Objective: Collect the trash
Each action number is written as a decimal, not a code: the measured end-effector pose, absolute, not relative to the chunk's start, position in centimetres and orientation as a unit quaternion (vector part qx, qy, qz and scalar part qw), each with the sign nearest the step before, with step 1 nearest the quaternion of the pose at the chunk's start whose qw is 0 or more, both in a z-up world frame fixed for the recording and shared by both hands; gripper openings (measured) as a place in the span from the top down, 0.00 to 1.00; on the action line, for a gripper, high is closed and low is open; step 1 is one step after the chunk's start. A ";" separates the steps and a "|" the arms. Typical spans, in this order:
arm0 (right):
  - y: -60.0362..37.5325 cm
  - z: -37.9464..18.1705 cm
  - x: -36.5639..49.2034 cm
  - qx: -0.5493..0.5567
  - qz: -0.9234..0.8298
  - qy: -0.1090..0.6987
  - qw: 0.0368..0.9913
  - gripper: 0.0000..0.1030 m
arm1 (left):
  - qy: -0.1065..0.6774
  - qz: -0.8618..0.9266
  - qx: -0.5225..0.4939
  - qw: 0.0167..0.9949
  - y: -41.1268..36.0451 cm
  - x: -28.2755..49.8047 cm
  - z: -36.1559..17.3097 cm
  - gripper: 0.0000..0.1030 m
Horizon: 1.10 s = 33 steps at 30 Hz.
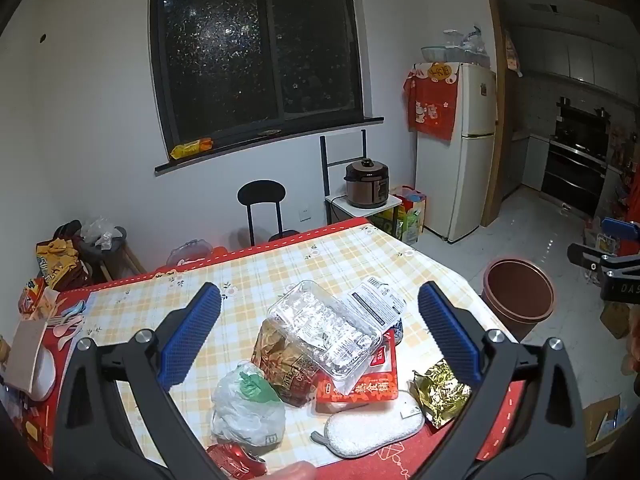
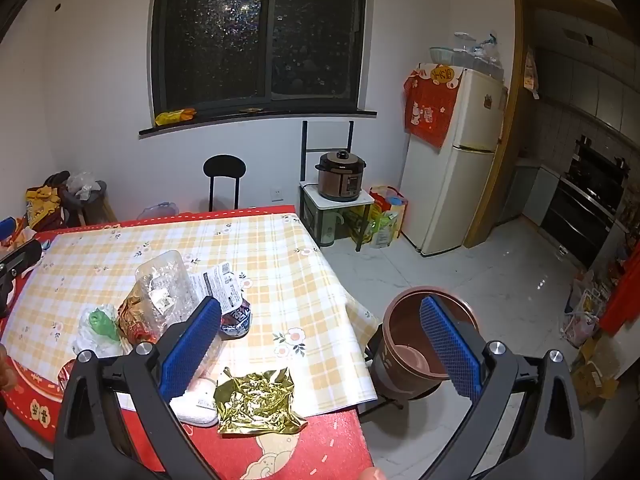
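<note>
the table (image 1: 280, 264), under a yellow-and-white plaid cloth with a red border, fills the lower half of both views. off its corner, at about 3 o'clock in the left wrist view, the brown trash bin (image 1: 518, 295) stands upright on the white floor, mouth up, nothing visible inside but its bare bottom.

the trash sits heaped near the table's front edge. the clear plastic clamshell (image 1: 325, 328) lies on top of the pile, tilted, its long axis running from 10 to 4 o'clock. under it lies a red pouch (image 1: 362, 384) printed with chinese characters too blurred to read surely, and a crumpled brown-gold snack bag (image 1: 280, 360). a white label sheet (image 1: 376, 300) with a barcode juts out at 1 o'clock of the clamshell. at 7 o'clock sits a knotted white-and-green plastic bag (image 1: 248, 404); at 5 o'clock a white sponge pad (image 1: 374, 426) lies flat, and just beside it a crinkled gold foil wrapper (image 1: 440, 394).

the left gripper (image 1: 319, 336) is spread wide above the pile, holding nothing — the right gripper (image 2: 320, 344) is likewise spread, one blue pad over the table, the other over the bin.
</note>
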State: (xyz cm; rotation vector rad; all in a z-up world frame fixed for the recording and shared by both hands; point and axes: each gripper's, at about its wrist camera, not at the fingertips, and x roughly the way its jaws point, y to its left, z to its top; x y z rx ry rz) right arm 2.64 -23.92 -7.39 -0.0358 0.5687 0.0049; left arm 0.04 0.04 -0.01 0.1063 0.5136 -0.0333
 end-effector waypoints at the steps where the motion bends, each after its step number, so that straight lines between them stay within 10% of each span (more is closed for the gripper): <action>1: -23.9 -7.4 2.7 -0.019 0.002 0.280 0.960 0.05 | 0.254 -0.016 0.053 0.966 0.0 0.0 0.0 0.05; 33: -23.2 -7.3 3.4 -0.019 0.012 0.282 0.959 0.05 | 0.243 0.000 0.062 0.968 0.8 0.2 -0.2 0.05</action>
